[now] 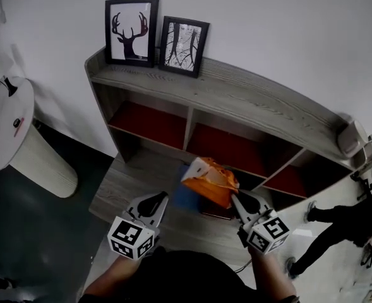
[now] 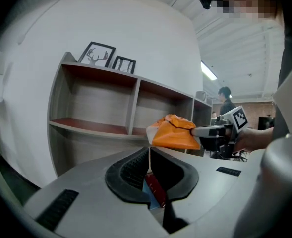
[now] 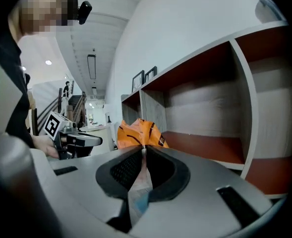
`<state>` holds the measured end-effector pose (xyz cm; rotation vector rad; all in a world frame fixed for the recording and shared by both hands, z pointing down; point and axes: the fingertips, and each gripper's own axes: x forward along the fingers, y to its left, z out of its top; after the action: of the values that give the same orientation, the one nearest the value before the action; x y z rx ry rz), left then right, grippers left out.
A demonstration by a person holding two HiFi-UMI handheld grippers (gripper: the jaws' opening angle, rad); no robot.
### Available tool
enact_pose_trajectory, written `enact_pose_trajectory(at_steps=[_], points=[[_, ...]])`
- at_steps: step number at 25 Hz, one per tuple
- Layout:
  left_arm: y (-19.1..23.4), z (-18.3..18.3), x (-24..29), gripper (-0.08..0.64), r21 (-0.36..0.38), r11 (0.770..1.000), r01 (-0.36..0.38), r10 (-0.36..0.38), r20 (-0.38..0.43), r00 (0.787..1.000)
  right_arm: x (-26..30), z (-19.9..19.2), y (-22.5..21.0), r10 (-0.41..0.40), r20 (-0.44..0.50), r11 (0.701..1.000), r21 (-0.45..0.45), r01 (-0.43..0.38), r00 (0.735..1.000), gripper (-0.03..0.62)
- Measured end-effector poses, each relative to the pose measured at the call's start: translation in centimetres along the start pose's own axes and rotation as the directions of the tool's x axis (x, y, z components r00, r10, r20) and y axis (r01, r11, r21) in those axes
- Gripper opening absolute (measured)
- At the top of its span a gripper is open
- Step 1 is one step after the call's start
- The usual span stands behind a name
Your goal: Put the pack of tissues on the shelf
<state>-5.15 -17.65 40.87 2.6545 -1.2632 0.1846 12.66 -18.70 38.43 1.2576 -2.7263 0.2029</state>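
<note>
The tissue pack (image 1: 211,183) is orange with a white end and hangs in the air in front of the shelf's (image 1: 236,96) lower middle compartment. My right gripper (image 1: 235,197) is shut on its wrapper, which is pinched between the jaws in the right gripper view (image 3: 144,150); the pack (image 3: 138,133) bulges just beyond the tips. My left gripper (image 1: 162,197) sits a little to the pack's left, shut with nothing seen in it. In the left gripper view (image 2: 149,150) the pack (image 2: 174,133) hangs just past the tips, with the right gripper (image 2: 203,131) holding it from the right.
The grey shelf has red boards (image 1: 149,122) inside its compartments. Two framed pictures (image 1: 132,30) (image 1: 184,45) lean on its top. A blue flat thing (image 1: 184,197) lies on the low platform under the pack. A white round table (image 1: 9,122) stands left; a person (image 1: 337,226) is at right.
</note>
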Motion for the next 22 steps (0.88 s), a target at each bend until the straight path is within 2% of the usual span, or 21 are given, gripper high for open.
enact_pose_trajectory(at_steps=[8, 18, 22], points=[[-1.8, 0.2, 1.7, 0.023, -0.004, 1.0, 0.006, -0.006, 0.003, 1.0, 0.2, 3.3, -4.4, -0.045, 0.02, 0.999, -0.025, 0.046, 0.999, 0.032], [-2.3, 0.3, 3.5, 0.023, -0.013, 0.999, 0.033, -0.033, -0.013, 0.999, 4.2, 3.5, -9.8, -0.146, -0.035, 0.989, 0.001, 0.146, 0.989, 0.033], [-2.4, 0.5, 3.8, 0.023, -0.017, 0.999, 0.045, -0.045, -0.007, 0.999, 5.5, 3.0, -10.6, -0.175, -0.061, 0.984, 0.006, 0.176, 0.983, 0.034]])
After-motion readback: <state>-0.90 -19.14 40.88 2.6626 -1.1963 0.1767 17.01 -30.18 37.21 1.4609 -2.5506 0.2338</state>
